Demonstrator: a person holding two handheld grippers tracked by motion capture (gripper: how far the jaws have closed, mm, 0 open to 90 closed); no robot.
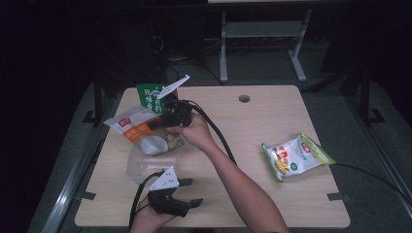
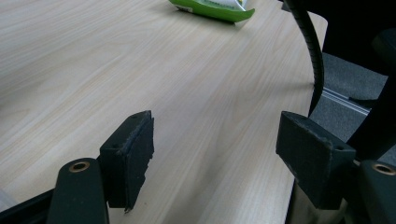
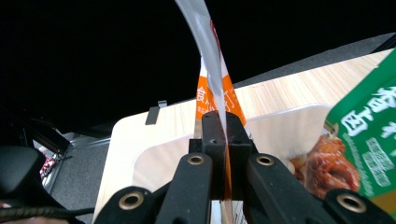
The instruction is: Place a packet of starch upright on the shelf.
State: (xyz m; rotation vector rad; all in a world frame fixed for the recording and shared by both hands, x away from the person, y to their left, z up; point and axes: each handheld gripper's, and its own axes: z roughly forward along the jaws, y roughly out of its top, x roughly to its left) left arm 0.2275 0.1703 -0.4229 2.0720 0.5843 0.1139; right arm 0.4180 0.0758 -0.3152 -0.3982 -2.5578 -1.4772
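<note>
Right hand-held gripper point(image 1: 163, 121) clamped on orange-white plastic snack bag point(image 1: 138, 130) directly above clear plastic tub point(image 1: 145, 165) near bench's left edge; left hand-held gripper point(image 1: 187, 191) wide, empty.

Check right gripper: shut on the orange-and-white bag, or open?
Shut on it. In the right gripper view the right gripper has both jaws pressed together with the orange-and-white bag edge pinched between them; the high view shows it lifted.
</note>
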